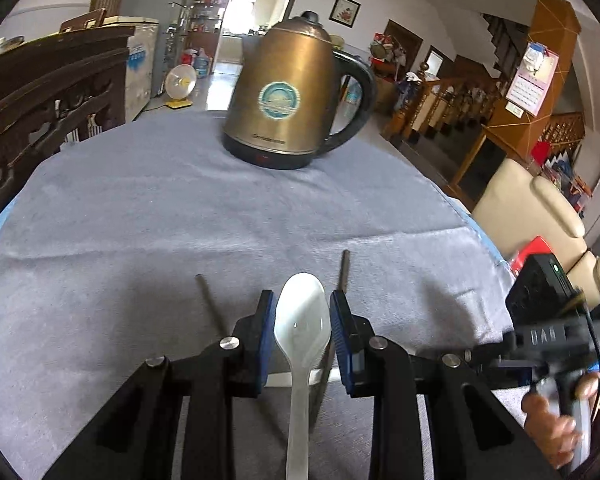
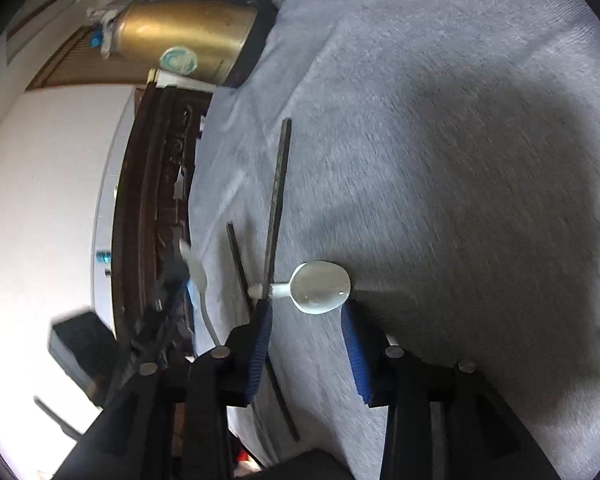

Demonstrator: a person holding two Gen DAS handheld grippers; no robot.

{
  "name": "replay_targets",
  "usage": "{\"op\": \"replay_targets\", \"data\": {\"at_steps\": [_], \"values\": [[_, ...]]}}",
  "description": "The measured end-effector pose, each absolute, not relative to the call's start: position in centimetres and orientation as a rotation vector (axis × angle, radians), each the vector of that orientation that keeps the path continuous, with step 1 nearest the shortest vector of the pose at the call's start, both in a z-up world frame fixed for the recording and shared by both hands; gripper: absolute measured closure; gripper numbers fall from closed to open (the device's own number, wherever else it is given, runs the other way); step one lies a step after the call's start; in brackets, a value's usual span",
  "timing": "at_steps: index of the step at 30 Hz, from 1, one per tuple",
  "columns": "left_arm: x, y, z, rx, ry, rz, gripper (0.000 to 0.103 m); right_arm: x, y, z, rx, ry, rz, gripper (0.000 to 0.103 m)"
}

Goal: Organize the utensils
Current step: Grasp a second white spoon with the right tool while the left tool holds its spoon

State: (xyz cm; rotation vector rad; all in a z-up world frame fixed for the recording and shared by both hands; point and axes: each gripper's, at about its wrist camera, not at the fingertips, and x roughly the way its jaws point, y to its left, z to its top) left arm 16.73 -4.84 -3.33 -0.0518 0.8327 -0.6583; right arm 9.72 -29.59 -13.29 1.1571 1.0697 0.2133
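Item one: my left claw (image 1: 302,336), fingers spread, with a white spoon (image 1: 302,330) lying between the blue pads (image 1: 342,340); the bowl points to 12 o'clock and the handle runs back to 6. I cannot tell whether the pads touch it.

Item two: two dark chopsticks on the grey cloth (image 1: 220,208) covering the desk. In my left view one chopstick (image 1: 210,300) shows at 10 o'clock of the spoon bowl, the other (image 1: 343,272) at 2 o'clock, passing under the right-hand pad.

Item three: my right claw (image 2: 306,330), fingers spread and holding nothing, hovering over a second white spoon (image 2: 320,288). Its bowl sits just past the fingertips at 12 o'clock; its handle points to 9 and crosses under the longer chopstick (image 2: 278,200). The shorter chopstick (image 2: 238,264) lies just beside, at 9 o'clock.

Item four: a brass-coloured kettle (image 1: 292,92) with black handle, upright at 12 o'clock on the cloth, well apart from the utensils.

Item five: a dark carved chair (image 1: 48,96) at 9 o'clock.
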Motion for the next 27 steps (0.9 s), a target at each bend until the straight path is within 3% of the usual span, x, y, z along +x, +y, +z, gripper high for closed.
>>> {"op": "replay_targets", "data": {"at_steps": [3, 17, 20, 24, 27], "values": [[17.0, -4.4, -3.7, -0.062, 0.848, -0.647, 0.074, 11.0, -29.5, -13.0, 1.177, 1.049, 0.189, 0.052], [16.9, -2.9, -4.7, -0.104, 0.879, -0.639, 0.074, 18.3, -25.1, -8.8, 0.615, 1.067, -0.034, 0.052], [16.8, -2.5, -4.7, -0.11, 0.881, -0.628, 0.074, 19.7, -23.0, -8.3, 0.412, 1.098, -0.088, 0.065], [16.8, -1.6, -4.7, -0.132, 0.892, -0.614, 0.074, 19.7, -22.0, -8.2, 0.254, 1.07, -0.086, 0.066], [16.8, -0.9, -4.5, -0.135, 0.89, -0.601, 0.074, 19.2, -22.7, -8.0, 0.283, 1.036, -0.058, 0.074]]}}
